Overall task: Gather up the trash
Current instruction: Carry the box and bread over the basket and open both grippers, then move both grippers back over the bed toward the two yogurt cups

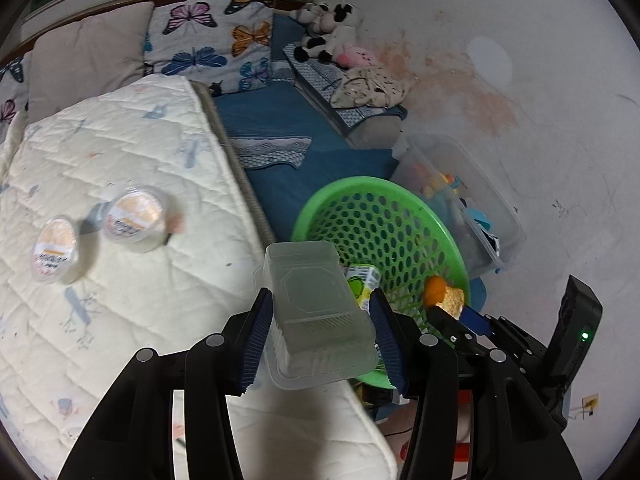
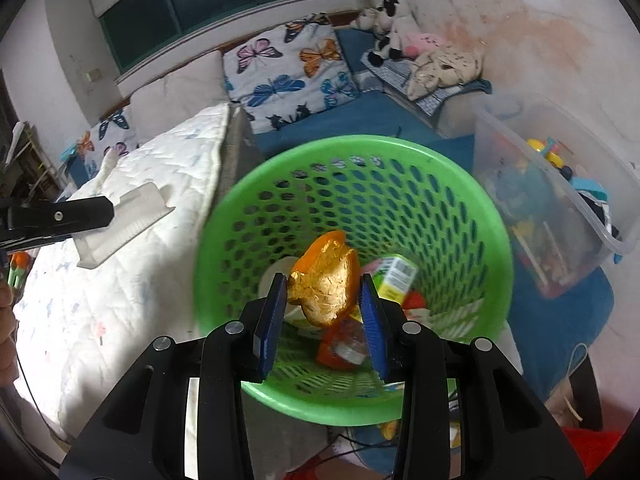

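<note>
Here, left claw (image 1: 320, 312) clamping clear tub (image 1: 316, 308), right claw (image 2: 324, 300) pinching orange peel (image 2: 325, 280)

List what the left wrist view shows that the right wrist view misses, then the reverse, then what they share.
Left wrist only: two sealed round cups on the quilt, and the left hand-held gripper shut on a clear plastic tray.

Right wrist only: the window, and the trash lying at the bottom of the basket.

Both: the green basket, the orange peel held by the right hand-held gripper, and the butterfly pillow.
</note>
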### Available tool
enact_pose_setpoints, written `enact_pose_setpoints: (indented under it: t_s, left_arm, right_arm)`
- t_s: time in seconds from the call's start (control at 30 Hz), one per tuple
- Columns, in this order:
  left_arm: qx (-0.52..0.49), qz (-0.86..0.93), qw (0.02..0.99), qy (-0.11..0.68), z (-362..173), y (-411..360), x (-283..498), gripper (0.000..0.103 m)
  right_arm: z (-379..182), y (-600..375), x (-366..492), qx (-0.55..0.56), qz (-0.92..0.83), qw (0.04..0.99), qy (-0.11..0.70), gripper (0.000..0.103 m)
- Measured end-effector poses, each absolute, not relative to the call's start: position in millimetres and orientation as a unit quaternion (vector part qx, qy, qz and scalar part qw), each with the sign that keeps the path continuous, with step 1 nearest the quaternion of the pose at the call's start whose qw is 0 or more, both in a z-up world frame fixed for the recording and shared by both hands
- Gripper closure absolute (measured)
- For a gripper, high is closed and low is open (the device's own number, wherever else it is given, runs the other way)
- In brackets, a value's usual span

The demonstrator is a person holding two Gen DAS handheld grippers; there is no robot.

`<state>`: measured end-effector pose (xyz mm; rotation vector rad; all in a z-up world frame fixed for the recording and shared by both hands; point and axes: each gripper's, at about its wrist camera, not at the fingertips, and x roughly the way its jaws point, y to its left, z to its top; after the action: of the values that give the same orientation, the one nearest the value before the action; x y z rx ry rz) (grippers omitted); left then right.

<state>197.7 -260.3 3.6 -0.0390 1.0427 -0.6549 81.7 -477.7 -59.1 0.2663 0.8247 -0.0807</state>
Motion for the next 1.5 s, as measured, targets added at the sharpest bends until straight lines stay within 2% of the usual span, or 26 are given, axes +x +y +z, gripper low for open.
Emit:
enact_pose_setpoints:
  t_s: [0.6, 0.73, 0.97, 1.43, 1.5]
  left_arm:
    - [0.021, -0.347, 0.797, 0.494, -8.1, -324.1, 187.8, 0.054]
    - [0.028, -0.351, 0.794, 0.496, -14.3, -334.8, 186.1, 0.054]
    - [0.039, -0.354, 0.786, 0.506, -29.1, -349.5, 186.2, 0.054]
    - [0.045, -0.356, 0.779, 0.514, -41.6, -361.2, 185.7, 0.054]
    - [0.044, -0.357, 0.779, 0.514, -41.4, -360.5, 185.7, 0.051]
  right_arm:
    - [-59.6, -509.9, 62.1, 0.152, -0.065, 0.905, 0.391, 0.063]
    - [-56.1, -512.4, 53.4, 0.154, -0.068, 0.908, 0.385, 0.052]
    - [-54.1, -516.3, 40.2, 0.158, -0.072, 0.909, 0.380, 0.043]
    - [-52.8, -517.6, 30.5, 0.164, -0.074, 0.910, 0.374, 0.038]
    - [-51.9, -516.2, 30.7, 0.164, -0.072, 0.910, 0.374, 0.038]
